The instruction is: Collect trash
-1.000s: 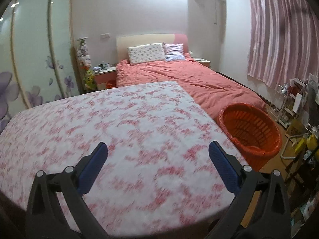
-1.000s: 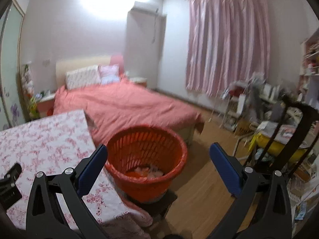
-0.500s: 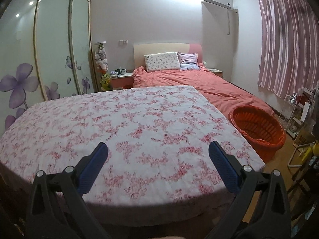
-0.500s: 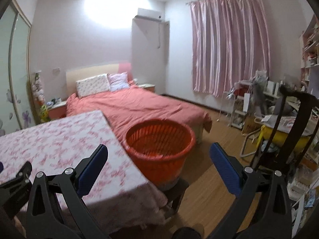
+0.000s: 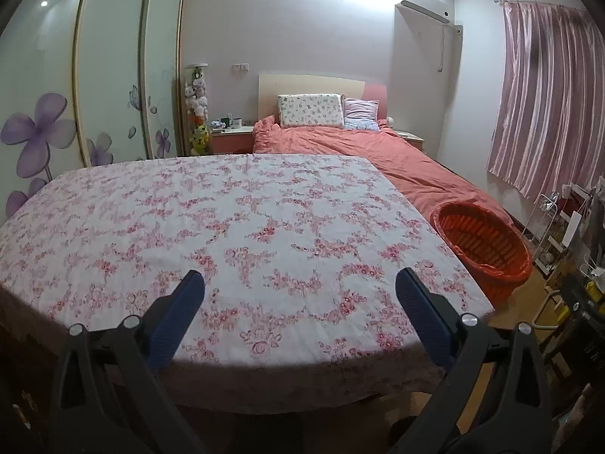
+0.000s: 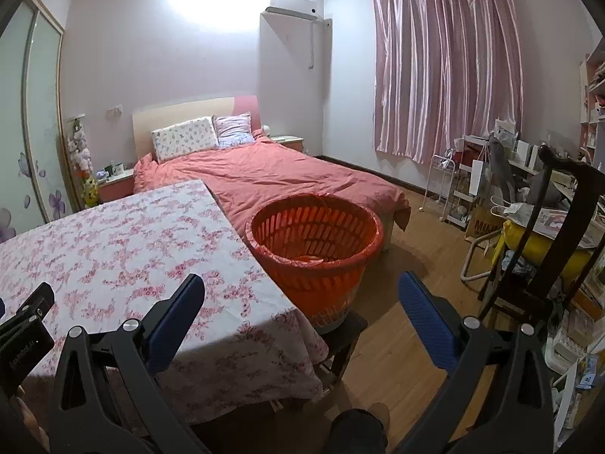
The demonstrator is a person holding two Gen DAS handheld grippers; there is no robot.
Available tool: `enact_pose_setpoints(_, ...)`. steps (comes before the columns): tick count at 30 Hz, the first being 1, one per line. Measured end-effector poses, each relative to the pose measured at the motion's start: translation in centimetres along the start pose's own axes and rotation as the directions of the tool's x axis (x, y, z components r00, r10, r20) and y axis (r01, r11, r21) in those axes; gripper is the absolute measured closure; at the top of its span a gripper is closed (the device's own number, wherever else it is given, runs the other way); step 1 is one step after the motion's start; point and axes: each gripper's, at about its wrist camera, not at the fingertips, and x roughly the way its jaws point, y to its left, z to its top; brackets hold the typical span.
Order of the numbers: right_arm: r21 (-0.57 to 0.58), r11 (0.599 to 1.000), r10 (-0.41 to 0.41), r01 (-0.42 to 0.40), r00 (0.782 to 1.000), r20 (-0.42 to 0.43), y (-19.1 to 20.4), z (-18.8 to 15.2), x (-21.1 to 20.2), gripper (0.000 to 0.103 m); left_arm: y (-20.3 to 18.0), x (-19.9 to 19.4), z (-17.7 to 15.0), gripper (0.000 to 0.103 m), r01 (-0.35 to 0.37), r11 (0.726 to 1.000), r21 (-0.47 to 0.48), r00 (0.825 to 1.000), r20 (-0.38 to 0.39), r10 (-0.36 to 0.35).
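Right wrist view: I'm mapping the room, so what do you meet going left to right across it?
Wardrobe door → floral tablecloth → orange basket → white wire rack → dark wooden chair.
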Motion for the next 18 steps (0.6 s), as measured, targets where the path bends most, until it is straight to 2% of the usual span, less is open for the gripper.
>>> enact_pose_setpoints(10, 0.012, 1.000, 0.029, -0.028, 0.997, -0.076, 0.00, -0.69, 0.82, 0.002, 0.53, 0.32, -0.44, 0.004, 0.017, 1.000, -0.023, 0.999, -0.036, -0.018)
enact_pose_setpoints(18, 0.040, 0.998, 0.051, -0.048, 0.995, -0.091, -0.45, -0.70, 0.71, 0.002, 0.17, 0.07, -0.62, 0.004, 0.030, 0.999, -0.018, 0.999, -0.033, -0.031)
